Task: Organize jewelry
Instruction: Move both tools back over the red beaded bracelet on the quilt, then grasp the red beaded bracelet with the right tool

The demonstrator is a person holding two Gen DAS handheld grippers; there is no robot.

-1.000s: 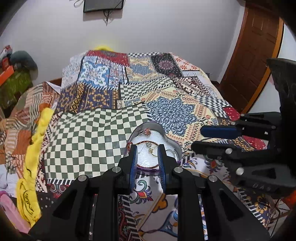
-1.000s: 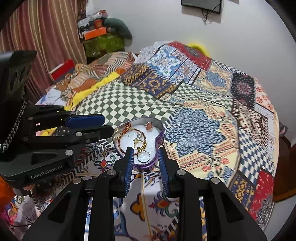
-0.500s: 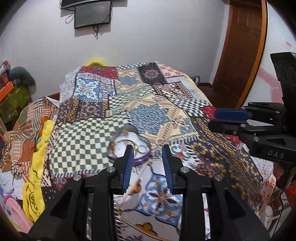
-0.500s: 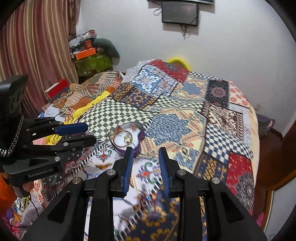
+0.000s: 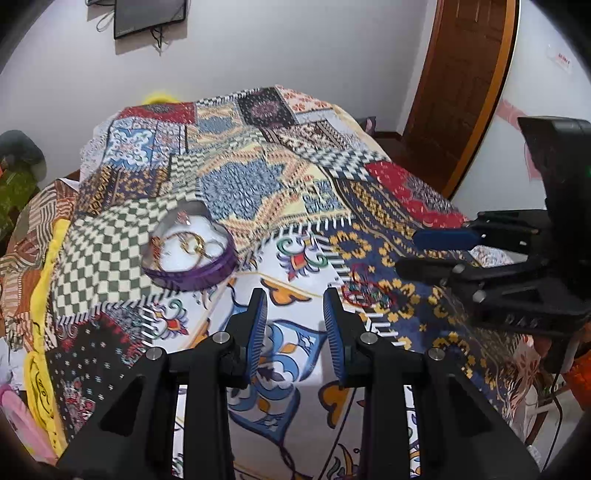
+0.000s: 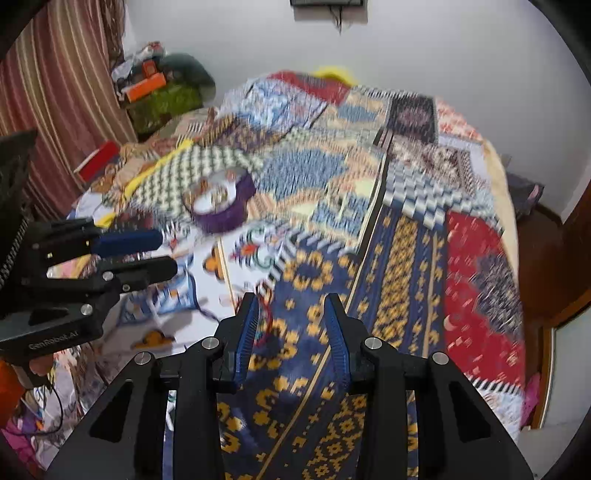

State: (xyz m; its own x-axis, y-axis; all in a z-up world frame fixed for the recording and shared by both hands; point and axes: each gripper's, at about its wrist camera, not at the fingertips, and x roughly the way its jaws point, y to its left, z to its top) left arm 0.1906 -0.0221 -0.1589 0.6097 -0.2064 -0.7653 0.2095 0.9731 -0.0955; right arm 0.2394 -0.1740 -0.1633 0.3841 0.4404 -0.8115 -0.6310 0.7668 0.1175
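So both grippers are hanging over a bed covered with a loud patchwork quilt (image 5: 280, 177). The left gripper (image 5: 295, 317) sits at the bottom centre of its own view, blue-padded fingers (image 5: 258, 325) spread apart with nothing between them, just quilt underneath. Same story for the right gripper (image 6: 291, 325) in its view: fingers apart, holding nothing, though that shot is pretty motion-blurred.

The jewelry box (image 5: 190, 247) is a purple heart-shaped thing with a white lining, sitting on the quilt in the left-centre of the left view, partly on the green-and-white checkered patch. It's open on top, and there are gold rings and bangles (image 5: 192, 243) lying inside; can't make out each piece. In the right view the same box (image 6: 221, 203) shows up above centre, smeared.

There's also a reddish bangle (image 5: 365, 288) lying on the navy-and-yellow patch, right of the left gripper's fingers and well apart from the box. In the right view it peeks out just beside the left finger (image 6: 264, 314).

Wooden door (image 5: 465, 85) upper right, wall-mounted screen (image 5: 147, 14) upper left.
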